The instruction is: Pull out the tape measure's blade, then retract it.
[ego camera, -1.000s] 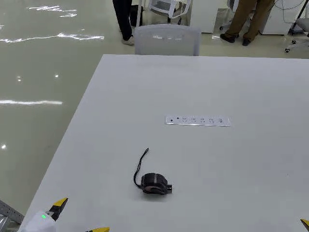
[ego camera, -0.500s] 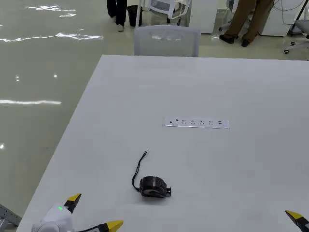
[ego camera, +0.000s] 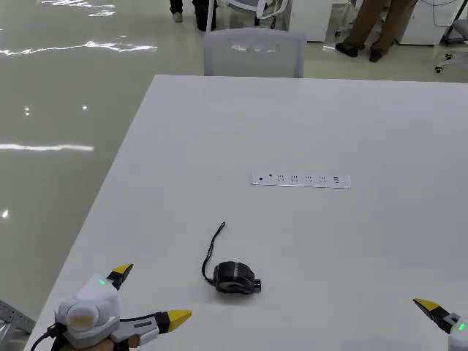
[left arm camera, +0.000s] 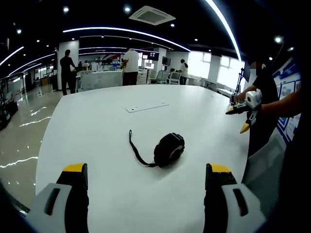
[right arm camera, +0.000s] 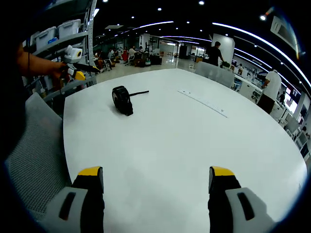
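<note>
Two handheld grippers hover over the near edge of a white table [ego camera: 219,131], neither touching anything.

Head view: the left gripper [ego camera: 150,295] sits at the lower left corner, its yellow-tipped jaws spread wide and pointing toward the middle of the table. One yellow-tipped jaw of the right gripper [ego camera: 437,313] reaches in at the lower right corner. Between them, nearer the left gripper but clear of it, a black tape measure [ego camera: 235,278] rests on the tabletop. Its thin black wrist strap [ego camera: 212,252] trails away toward the far side. Farther back lies a flat white power strip [ego camera: 300,180]. A grey chair [ego camera: 254,53] stands at the far edge, and the legs of people [ego camera: 369,29] show on the shiny floor behind it.

Left gripper view: the two jaws stand far apart, with bare table between them. The tape measure [left arm camera: 169,148] lies ahead, just right of centre, and its strap curls off to the left. At the right, a hand holds the right gripper [left arm camera: 245,109] above the table edge.

Right gripper view: these jaws also stand wide apart over bare table. The tape measure [right arm camera: 122,99] sits well ahead and to the left. Beyond it, the left gripper [right arm camera: 77,65] is held in a hand. The power strip runs across the table farther back, to the right.
</note>
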Demonstrator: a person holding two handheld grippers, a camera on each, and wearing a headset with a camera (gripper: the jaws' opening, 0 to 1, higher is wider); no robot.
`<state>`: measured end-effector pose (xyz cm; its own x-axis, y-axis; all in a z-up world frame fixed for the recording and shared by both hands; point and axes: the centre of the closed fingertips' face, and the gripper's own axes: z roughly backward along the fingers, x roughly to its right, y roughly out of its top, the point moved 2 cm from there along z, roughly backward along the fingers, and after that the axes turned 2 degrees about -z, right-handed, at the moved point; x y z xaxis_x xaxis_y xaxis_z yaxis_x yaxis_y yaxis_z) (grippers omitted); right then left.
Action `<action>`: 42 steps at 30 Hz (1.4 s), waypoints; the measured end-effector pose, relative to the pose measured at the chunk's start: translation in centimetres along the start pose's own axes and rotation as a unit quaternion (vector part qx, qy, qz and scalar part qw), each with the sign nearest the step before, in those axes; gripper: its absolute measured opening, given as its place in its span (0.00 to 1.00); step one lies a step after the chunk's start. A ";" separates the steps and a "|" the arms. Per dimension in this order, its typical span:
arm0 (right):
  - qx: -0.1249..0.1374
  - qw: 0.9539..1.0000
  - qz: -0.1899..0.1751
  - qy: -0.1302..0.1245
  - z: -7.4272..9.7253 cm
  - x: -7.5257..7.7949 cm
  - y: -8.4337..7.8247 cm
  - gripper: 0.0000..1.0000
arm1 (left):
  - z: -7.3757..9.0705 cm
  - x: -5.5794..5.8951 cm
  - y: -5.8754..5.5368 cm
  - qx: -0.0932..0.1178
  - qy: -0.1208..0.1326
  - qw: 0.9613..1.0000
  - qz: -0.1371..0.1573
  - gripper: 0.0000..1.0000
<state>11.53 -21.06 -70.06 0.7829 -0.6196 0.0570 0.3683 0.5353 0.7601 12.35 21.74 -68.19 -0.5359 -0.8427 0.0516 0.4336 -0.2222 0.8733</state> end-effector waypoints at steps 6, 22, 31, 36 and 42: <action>0.002 1.000 0.018 0.015 -1.2 -0.1 1.7 0.91 | -1.3 0.3 0.2 -0.017 -0.035 0.999 -0.015 0.99; 0.000 0.996 0.067 0.067 -4.9 -1.5 5.6 0.85 | -4.4 2.9 3.5 -0.057 -0.106 0.987 -0.107 0.99; 0.000 0.991 0.094 0.091 -7.5 -1.9 8.2 0.80 | -6.4 3.7 4.9 -0.077 -0.137 0.975 -0.154 0.99; -0.006 0.988 0.112 0.108 -8.8 -2.7 8.9 0.79 | -7.5 3.3 5.1 -0.090 -0.152 0.969 -0.173 0.97; -0.012 0.982 0.135 0.132 -10.7 -3.6 10.2 0.76 | -9.2 3.0 4.9 -0.111 -0.172 0.955 -0.214 0.97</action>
<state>17.81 -7.19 -69.47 0.9552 -0.2843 0.0823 0.1384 0.6748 0.7250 19.53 13.59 -68.17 -0.8884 -0.4488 -0.0964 0.2446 -0.6406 0.7279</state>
